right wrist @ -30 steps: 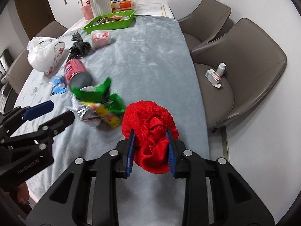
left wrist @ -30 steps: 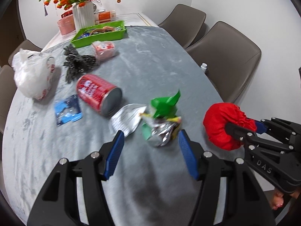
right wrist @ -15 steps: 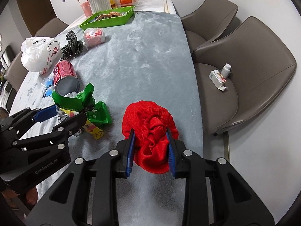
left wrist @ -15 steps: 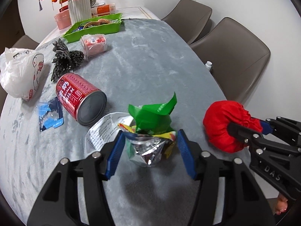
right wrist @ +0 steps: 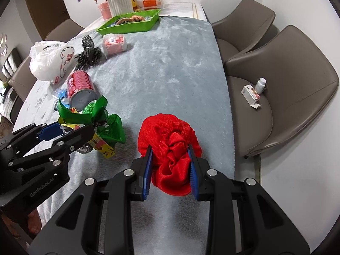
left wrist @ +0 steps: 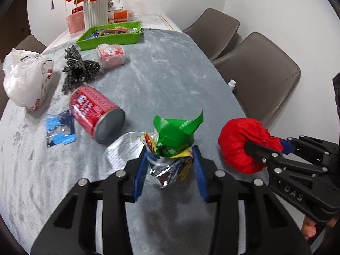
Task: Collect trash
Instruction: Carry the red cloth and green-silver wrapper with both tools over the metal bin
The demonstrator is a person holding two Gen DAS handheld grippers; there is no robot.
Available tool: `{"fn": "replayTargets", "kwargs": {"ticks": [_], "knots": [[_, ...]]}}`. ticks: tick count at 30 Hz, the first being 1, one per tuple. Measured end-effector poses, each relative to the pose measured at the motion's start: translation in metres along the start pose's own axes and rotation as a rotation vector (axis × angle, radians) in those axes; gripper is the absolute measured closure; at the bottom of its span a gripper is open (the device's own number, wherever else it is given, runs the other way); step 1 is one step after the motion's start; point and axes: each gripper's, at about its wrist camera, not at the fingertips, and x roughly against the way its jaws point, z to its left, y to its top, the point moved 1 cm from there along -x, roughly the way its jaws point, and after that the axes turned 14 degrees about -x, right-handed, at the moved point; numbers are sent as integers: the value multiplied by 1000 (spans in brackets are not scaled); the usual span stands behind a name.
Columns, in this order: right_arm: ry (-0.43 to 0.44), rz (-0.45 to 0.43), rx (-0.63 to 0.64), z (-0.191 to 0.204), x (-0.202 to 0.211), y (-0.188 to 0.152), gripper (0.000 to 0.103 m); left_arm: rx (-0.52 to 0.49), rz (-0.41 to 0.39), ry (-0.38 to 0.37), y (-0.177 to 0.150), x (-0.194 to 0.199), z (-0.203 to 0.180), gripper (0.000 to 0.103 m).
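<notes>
My left gripper [left wrist: 171, 161] is shut on a crumpled bundle of green and silver snack wrappers [left wrist: 173, 140] at the near end of the grey table; the bundle also shows in the right wrist view [right wrist: 99, 125]. My right gripper [right wrist: 170, 163] is shut on a red fabric bag [right wrist: 170, 140], bunched up and held just right of the wrappers; the bag also shows in the left wrist view [left wrist: 242, 142]. A red can [left wrist: 95, 110] lies on its side, a silver wrapper [left wrist: 121, 150] beside it and a blue packet [left wrist: 59, 131] to its left.
A white plastic bag [left wrist: 25, 80], a black tinsel bundle [left wrist: 78, 70] and a small pink pack [left wrist: 110, 56] lie farther back. A green tray [left wrist: 110, 36] and a vase [left wrist: 94, 10] stand at the far end. Brown chairs [right wrist: 282, 85] line the right side.
My left gripper moved forward onto the wrapper bundle and its jaws closed on it. The right gripper kept hold of the red bag and barely moved.
</notes>
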Motion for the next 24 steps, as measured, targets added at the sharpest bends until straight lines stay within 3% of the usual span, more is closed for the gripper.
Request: {"fn": "replayTargets", "kwargs": {"ticks": [5, 13, 19, 24], "knots": [[25, -6, 45, 20, 9, -3, 75, 17, -20, 25, -11, 25, 12, 62], [105, 3, 184, 95, 23, -21, 75, 117, -51, 130, -55, 83, 64, 62], [186, 7, 330, 192, 33, -52, 75, 236, -59, 242, -113, 141, 136, 62], [264, 8, 428, 295, 45, -90, 75, 347, -60, 326, -177, 197, 205, 62]]}}
